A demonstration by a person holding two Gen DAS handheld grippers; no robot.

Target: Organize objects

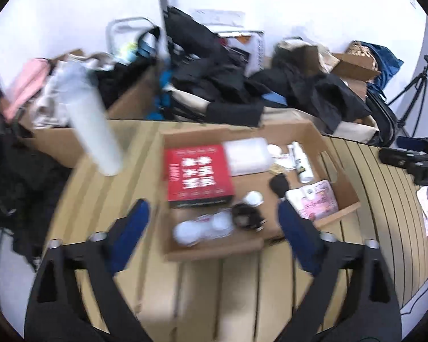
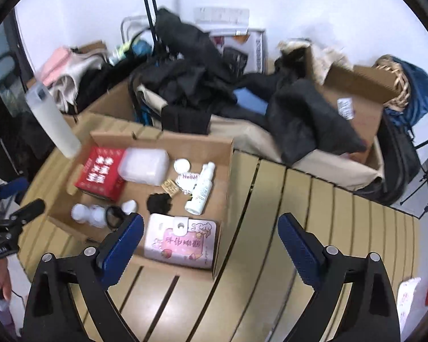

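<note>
Slatted wooden table (image 2: 271, 242) up front, with a shallow cardboard box (image 2: 162, 139) sitting on it. Inside the box: red book (image 2: 100, 172) at the back left, clear plastic case (image 2: 145, 165) right beside it, pink wallet (image 2: 182, 240) at the near edge, white spray bottle (image 2: 201, 189) lying flat. Left gripper (image 1: 214, 213) and right gripper (image 2: 211, 229) both spread wide, holding nothing, hovering over the box's near side

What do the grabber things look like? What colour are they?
Both the left gripper and right gripper look alike: black angular frames with shiny silver bolts, and jaws lined with bumpy dark blue pads. No cables or sleeves show.
</note>
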